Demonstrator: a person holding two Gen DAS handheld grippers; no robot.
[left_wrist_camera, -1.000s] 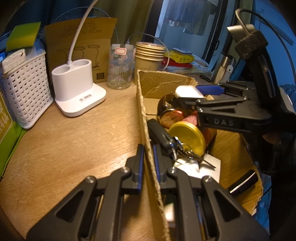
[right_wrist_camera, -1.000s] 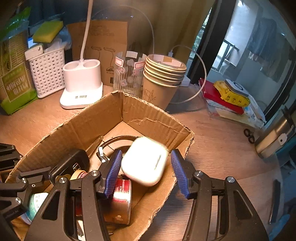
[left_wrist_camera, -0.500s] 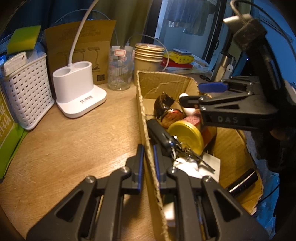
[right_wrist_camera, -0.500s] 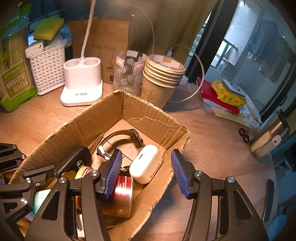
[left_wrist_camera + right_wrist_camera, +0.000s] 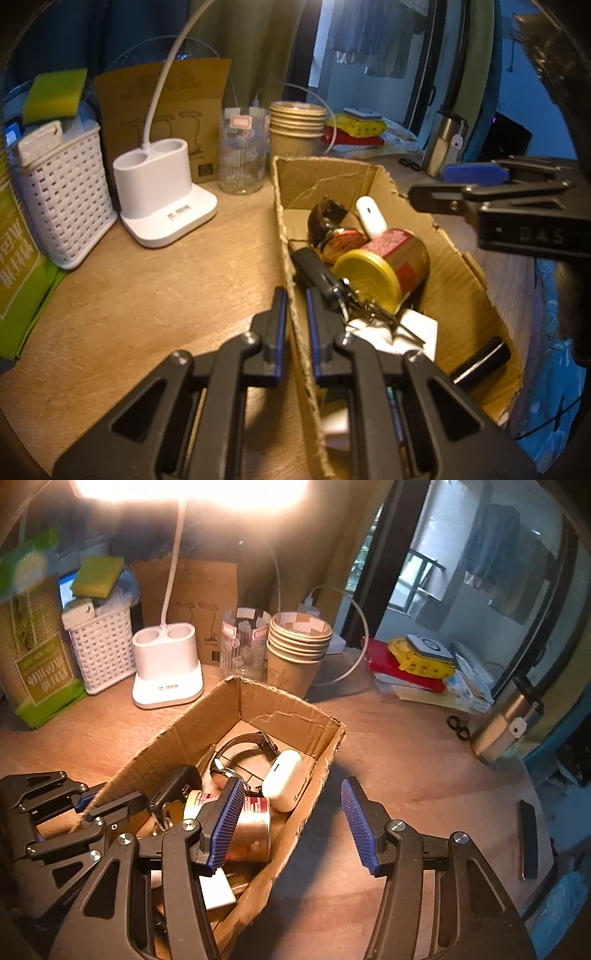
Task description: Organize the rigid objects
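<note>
A cardboard box [image 5: 458, 280] [image 5: 207, 723] lies on the wooden desk. It holds a white earbud case [image 5: 370, 218] [image 5: 283, 784], a red can with a yellow lid [image 5: 384, 264] [image 5: 245, 830], a wristwatch [image 5: 243, 749], a black key fob with keys [image 5: 317, 275] and white items. My left gripper [image 5: 295, 321] is shut on the box's left wall. My right gripper [image 5: 291, 823] is open and empty, raised above the box's right wall; it shows in the left wrist view [image 5: 469, 181].
At the back stand a white lamp base [image 5: 168, 672], a white basket [image 5: 103, 650], a glass [image 5: 242, 650], stacked paper cups [image 5: 297, 653] and a green packet [image 5: 40, 675]. A steel bottle [image 5: 506, 720], scissors [image 5: 458, 727] and a black bar [image 5: 528, 838] lie right.
The right gripper let the white earbud case drop into the box, then rose and drew back to the right, still open. The left gripper stayed clamped on the box wall.
</note>
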